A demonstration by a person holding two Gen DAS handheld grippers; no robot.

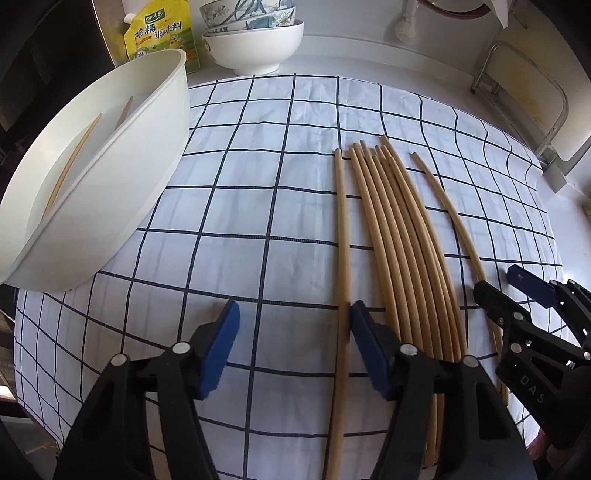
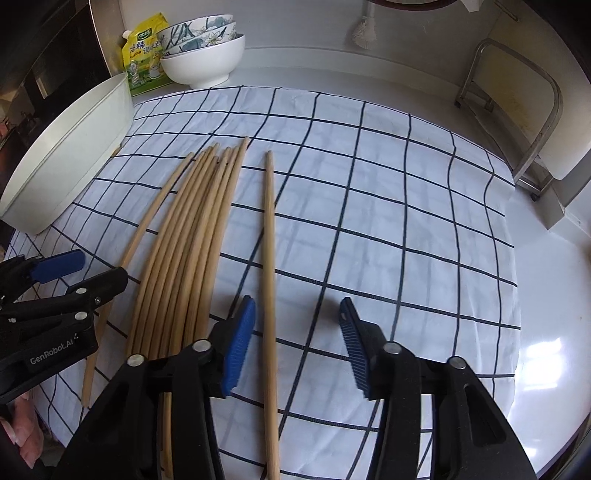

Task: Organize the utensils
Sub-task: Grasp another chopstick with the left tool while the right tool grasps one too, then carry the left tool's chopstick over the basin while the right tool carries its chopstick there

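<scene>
Chopsticks are the whole job here, and they're all lying flat on the checked cloth (image 1: 258, 221), so the risks are mostly about bad pinches.

Nearest, the left gripper (image 1: 295, 325) has its jaws partly apart with the leftmost chopstick (image 1: 341, 229) lying just inside its right pad. I'd say the pads aren't pressing it yet. If they close with the stick that far off-centre, it could roll or skate out sideways.

Same deal on the other side: the right gripper (image 2: 297, 325) stands partly apart over the rightmost chopstick (image 2: 269, 240), which sits close to its left pad, apparently not gripped. That left pad is also right beside the main bundle (image 2: 192, 236) of about 8 sticks, so a sloppy close could nudge or drag a neighbour along.

Both grippers are working close together, so bumping each other looks possible too.

Farther off, the white tub (image 1: 122, 177) at the left already has 2 sticks leaning inside. It's tilted in view and its rim is high; a long stick carried by one end could catch the rim and tip out.

Beyond that, stacked bowls (image 1: 255, 40) and a yellow seasoning pouch (image 1: 159, 33) stand at the back.
</scene>
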